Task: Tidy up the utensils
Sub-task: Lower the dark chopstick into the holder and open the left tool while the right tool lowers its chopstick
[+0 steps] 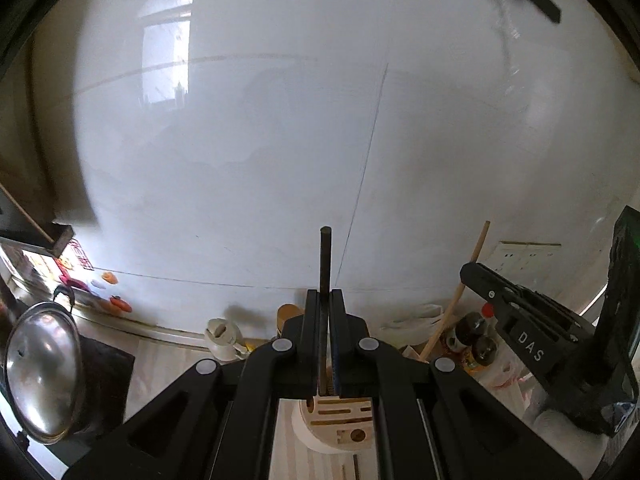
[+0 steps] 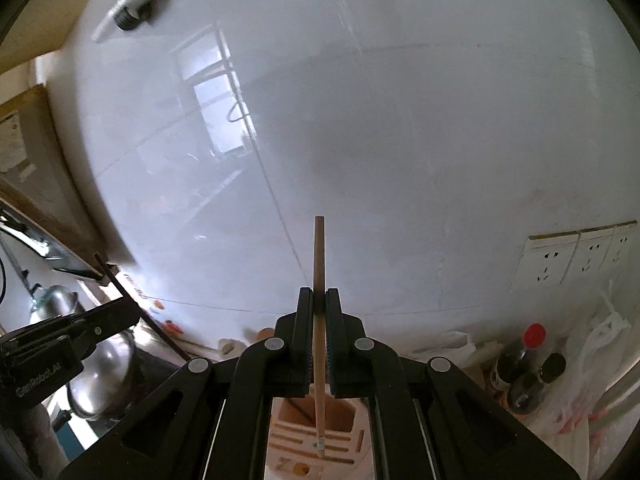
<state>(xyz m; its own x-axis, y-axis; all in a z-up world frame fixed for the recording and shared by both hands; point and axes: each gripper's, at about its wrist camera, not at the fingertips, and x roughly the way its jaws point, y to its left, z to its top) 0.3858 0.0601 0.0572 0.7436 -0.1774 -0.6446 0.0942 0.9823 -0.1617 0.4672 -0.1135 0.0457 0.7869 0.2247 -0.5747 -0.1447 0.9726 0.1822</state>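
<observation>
Your left gripper (image 1: pixel 325 312) clamped a dark, slim chopstick (image 1: pixel 325 256), upright at lower centre of the frame. Your right gripper (image 2: pixel 319 308) gripped a pale wooden chopstick (image 2: pixel 319 252) likewise, its lower tip over the slotted wooden holder (image 2: pixel 312 440) below.

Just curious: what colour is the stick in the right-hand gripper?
Light wooden brown chopstick; right wrist view.

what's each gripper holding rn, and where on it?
Left gripper is shut on a dark chopstick, right gripper on a light wooden chopstick. Each is pinched mid-shaft, ends sticking out both sides, above the wooden utensil block.
</observation>
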